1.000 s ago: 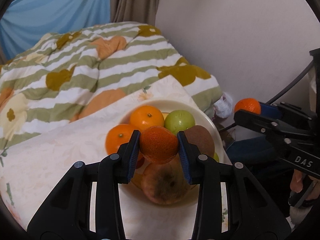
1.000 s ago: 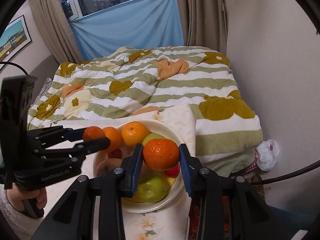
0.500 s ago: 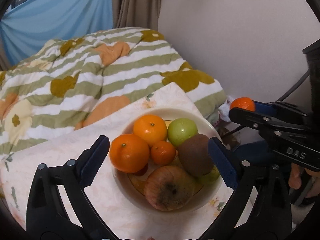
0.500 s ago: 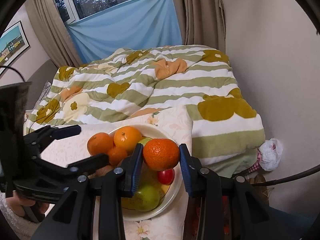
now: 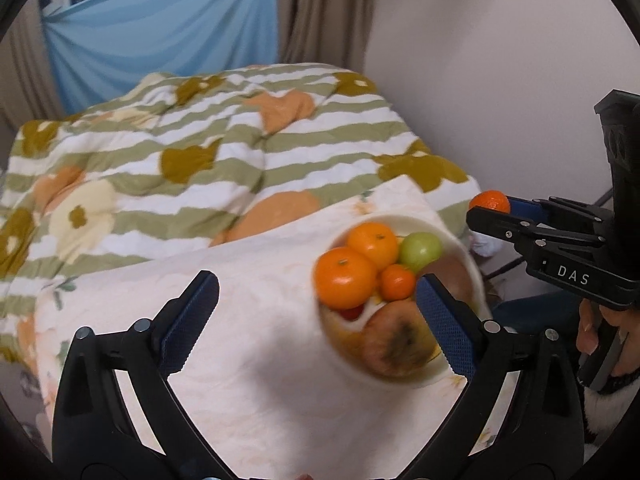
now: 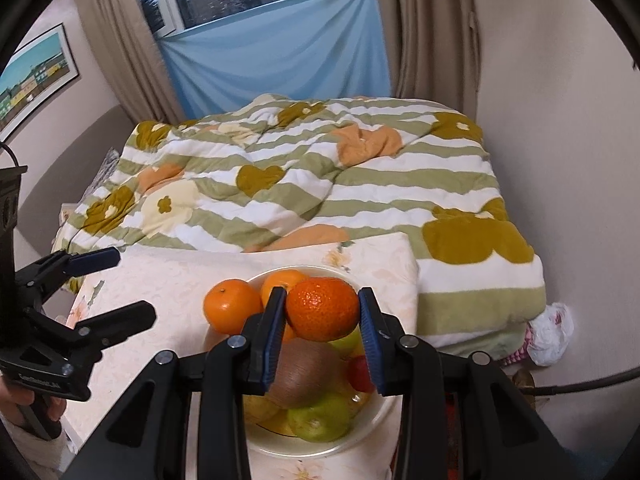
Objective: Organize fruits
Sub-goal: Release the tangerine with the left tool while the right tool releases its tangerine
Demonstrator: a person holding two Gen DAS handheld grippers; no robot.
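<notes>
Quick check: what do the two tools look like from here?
Both are black plastic with silver pivot bolts and blue textured pads. The left tool and right tool match; white lettering "DAS" marks the right one's side. A fuzzy white cuff shows at the right wrist.

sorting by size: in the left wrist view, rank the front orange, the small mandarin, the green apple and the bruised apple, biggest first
1. bruised apple, partly hidden, nearest the camera, so unsure
2. front orange
3. green apple
4. small mandarin

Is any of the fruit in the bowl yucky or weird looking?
Yes. The big reddish apple at the near side of the bowl has a dark brown patch, like a bruise or rot. The other fruit looks fine.
</notes>
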